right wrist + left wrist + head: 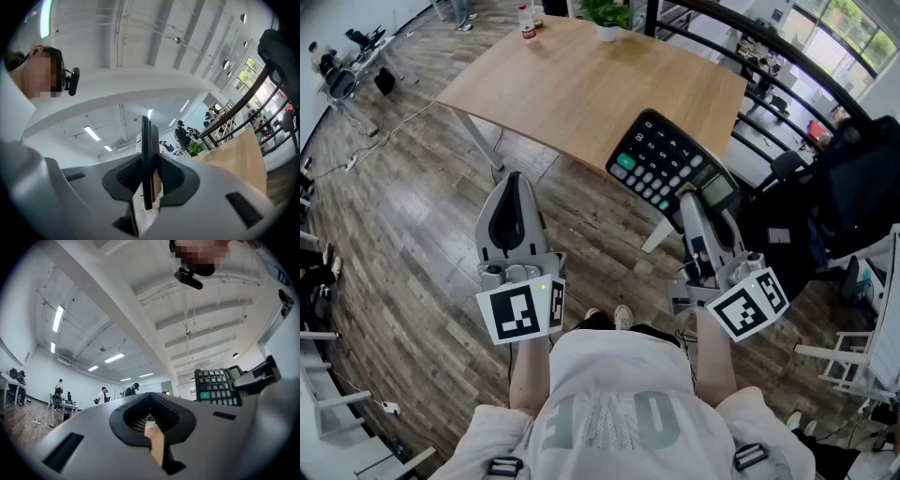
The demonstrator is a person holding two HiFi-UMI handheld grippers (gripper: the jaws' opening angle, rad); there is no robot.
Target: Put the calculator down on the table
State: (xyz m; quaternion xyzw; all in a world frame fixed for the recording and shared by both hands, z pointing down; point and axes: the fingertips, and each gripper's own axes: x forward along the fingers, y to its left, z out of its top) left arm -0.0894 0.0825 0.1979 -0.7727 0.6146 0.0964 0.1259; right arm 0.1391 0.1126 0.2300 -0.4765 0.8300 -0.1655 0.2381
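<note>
- Calculator [667, 167]: black, green key; centre right of head view, raised at the near corner of the tabletop [572, 84], not lying on it.
- Right hand-held gripper [692, 202]: jaws clamped on the calculator's lower edge.
- Left hand-held gripper [514, 183]: lower left, jaws together, empty.

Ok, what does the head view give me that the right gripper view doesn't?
Only the head view: the calculator's key face, the left gripper empty beside it, and a bottle at the far edge of the wooden table. Only the right gripper view: the calculator edge-on, clamped between the fingers of the right gripper, plus ceiling lights and distant people. Both: the calculator, the wooden table and the potted plant.
</note>
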